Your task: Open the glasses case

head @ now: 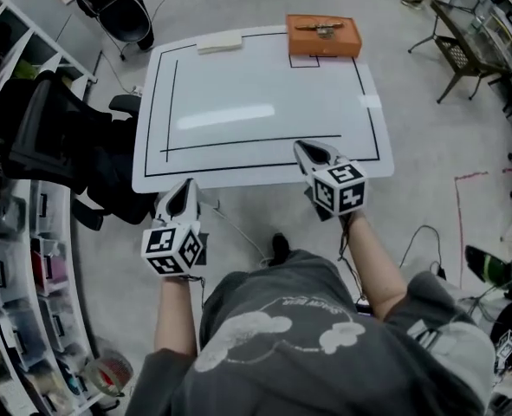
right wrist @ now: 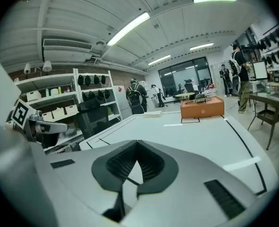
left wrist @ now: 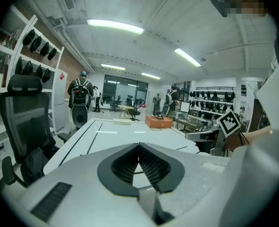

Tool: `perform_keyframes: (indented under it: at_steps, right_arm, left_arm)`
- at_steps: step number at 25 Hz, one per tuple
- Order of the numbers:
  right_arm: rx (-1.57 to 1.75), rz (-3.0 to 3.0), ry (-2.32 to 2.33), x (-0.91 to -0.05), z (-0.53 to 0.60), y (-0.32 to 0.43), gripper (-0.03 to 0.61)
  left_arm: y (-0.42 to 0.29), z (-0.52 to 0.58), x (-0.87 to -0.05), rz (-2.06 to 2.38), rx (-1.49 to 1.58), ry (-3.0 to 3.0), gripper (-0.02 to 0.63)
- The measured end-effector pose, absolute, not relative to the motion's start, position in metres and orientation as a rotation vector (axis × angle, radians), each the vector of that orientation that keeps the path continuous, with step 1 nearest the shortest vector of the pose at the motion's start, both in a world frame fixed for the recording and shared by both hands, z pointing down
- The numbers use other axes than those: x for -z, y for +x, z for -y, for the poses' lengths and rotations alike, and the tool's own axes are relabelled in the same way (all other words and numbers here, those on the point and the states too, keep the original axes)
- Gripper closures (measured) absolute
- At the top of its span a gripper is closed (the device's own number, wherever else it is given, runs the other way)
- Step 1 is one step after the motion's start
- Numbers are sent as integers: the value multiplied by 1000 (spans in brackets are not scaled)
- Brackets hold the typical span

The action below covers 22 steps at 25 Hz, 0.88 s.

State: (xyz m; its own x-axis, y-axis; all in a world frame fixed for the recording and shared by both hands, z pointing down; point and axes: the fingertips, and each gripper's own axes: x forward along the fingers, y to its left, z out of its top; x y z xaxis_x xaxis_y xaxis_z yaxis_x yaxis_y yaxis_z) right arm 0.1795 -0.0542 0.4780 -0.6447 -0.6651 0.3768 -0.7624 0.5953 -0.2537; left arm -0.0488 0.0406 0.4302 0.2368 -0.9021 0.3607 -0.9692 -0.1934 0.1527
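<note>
Jaws are closed tip to tip on left gripper (head: 186, 189) and right gripper (head: 306, 150); nothing is held between the ribbed black pads. Boxy orange glasses case (head: 323, 36) is set at far right corner of glossy white table (head: 238, 85), well apart from both.

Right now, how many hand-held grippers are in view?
2. The left hand-held gripper is at the white table's near edge, towards its left corner; the right hand-held gripper reaches over that edge farther right. Both are shut and empty. None look hidden.
</note>
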Motion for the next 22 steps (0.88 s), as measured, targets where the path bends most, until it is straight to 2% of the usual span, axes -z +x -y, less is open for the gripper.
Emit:
perform_keyframes:
  at_steps: [12,22]
  right_arm:
    - [-536,2590,1054,-488,127,113,578]
    - [-495,2514,1189,-474,251,95,578]
  left_arm:
    - [-91,31,-440,1766,-218,2127,611]
    - [-125,188,-428,1657,-200,2244,611]
